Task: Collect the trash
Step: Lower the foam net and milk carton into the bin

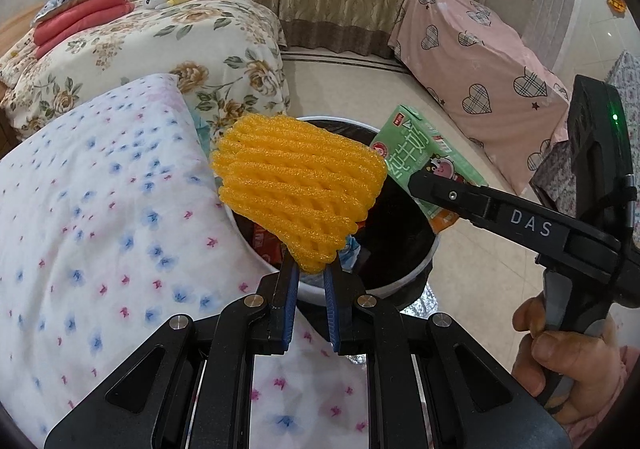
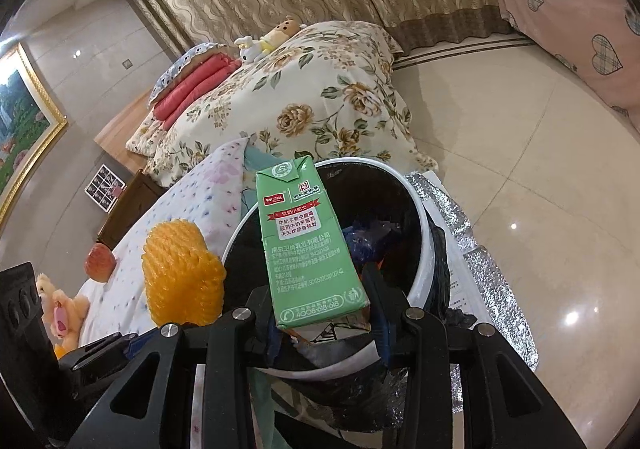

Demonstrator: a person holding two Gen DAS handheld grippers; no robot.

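My left gripper (image 1: 311, 269) is shut on an orange foam fruit net (image 1: 298, 185) and holds it over the near rim of a white trash bin (image 1: 404, 281) lined with a black bag. The net also shows in the right wrist view (image 2: 180, 273). My right gripper (image 2: 324, 313) is shut on a green milk carton (image 2: 308, 245) and holds it above the bin (image 2: 420, 249). In the left wrist view the carton (image 1: 424, 153) and the right gripper (image 1: 428, 179) hang over the bin's far right side. Wrappers lie inside the bin.
A bed with a white spotted cover (image 1: 100, 229) lies left of the bin, a floral quilt (image 1: 180, 45) behind it. An apple (image 2: 100, 263) and a plush bear (image 2: 64, 309) rest on the bed. A pink-covered piece of furniture (image 1: 472, 61) stands at the right. A silver foil sheet (image 2: 480, 261) lies beside the bin.
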